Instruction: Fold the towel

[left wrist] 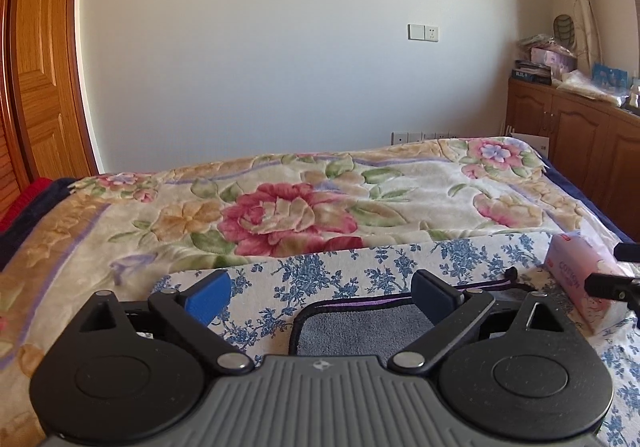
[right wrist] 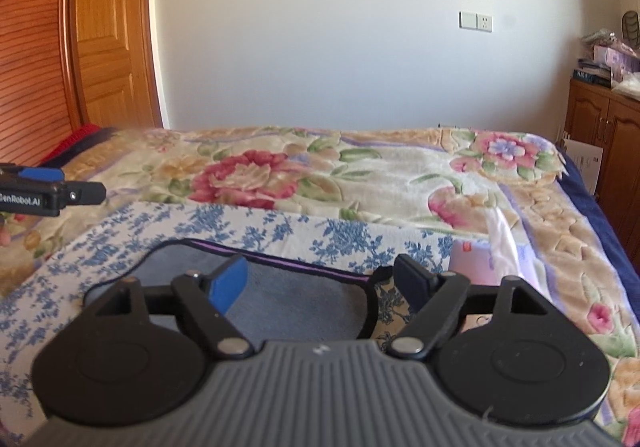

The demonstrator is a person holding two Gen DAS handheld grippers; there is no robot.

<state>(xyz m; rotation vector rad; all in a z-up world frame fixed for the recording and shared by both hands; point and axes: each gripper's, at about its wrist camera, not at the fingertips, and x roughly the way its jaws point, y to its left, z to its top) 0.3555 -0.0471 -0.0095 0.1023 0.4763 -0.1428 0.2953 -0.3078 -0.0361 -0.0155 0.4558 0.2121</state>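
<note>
Both tools are inspected above a bed. The left gripper (left wrist: 322, 297) has its jaws spread wide with nothing between them; the right gripper (right wrist: 320, 281) stands likewise, jaws apart and empty. The towel (right wrist: 296, 299), grey-blue with a dark binding and a purple stripe along its far edge, lies flat on a blue-flowered sheet (right wrist: 280, 227), which in turn lies over a large floral blanket (right wrist: 360, 171). In the left wrist view the towel (left wrist: 360, 331) sits at about 5 o'clock from frame centre, directly under the right-hand finger of that tool; its rounded left corner is visible between the fingers. In the right wrist view it spans from roughly 7 to 6 o'clock, its right corner just inside the dark finger. A small loop appears at the towel's far right corner, though detail is poor. A pink tissue pack (left wrist: 580, 279) rests on the sheet at 3 o'clock in the left view, near the towel's right end. Assessment: no fold is evident; the work appears to be at the approach stage, before any grasp. The next move would call for each tool to descend onto a corner or edge of the towel and close on a single layer, without gathering the sheet beneath, and with the tissue pack kept clear on the right side.
</note>
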